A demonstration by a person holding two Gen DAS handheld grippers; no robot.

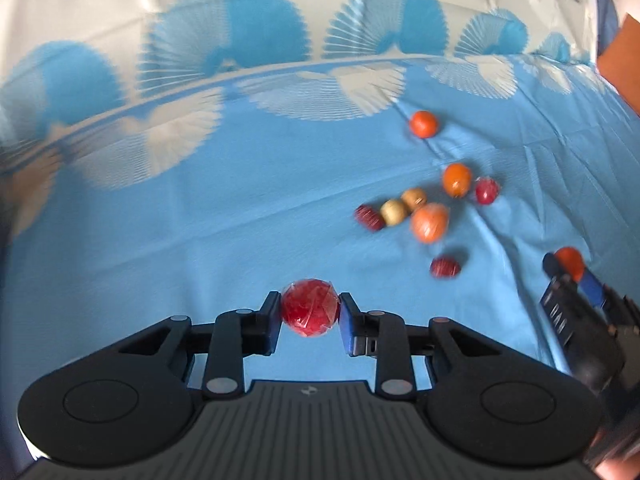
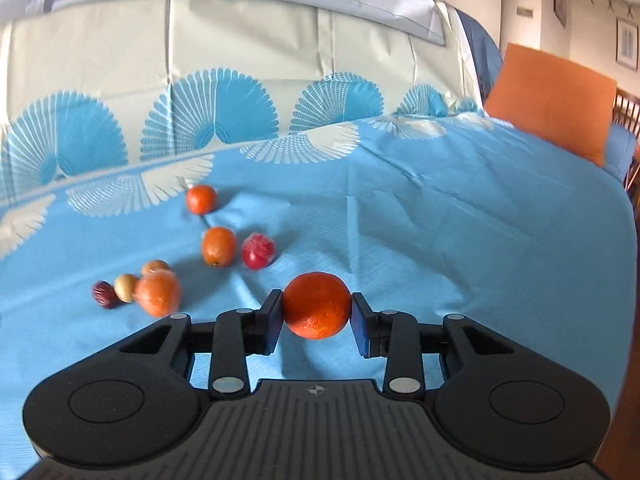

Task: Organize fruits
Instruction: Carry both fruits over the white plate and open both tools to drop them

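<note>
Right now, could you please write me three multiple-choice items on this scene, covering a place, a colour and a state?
1. Where do the loose fruits lie?
A. in a basket
B. on the blue cloth
C. on a plate

2. What colour is the fruit in the left gripper?
A. red
B. green
C. yellow

3. The right gripper is:
A. open, bare
B. shut on an orange
C. out of view

Answers:
1 B, they rest directly on the blue cloth.
2 A, the left gripper grips a red fruit.
3 B, the right gripper pinches an orange.
</note>
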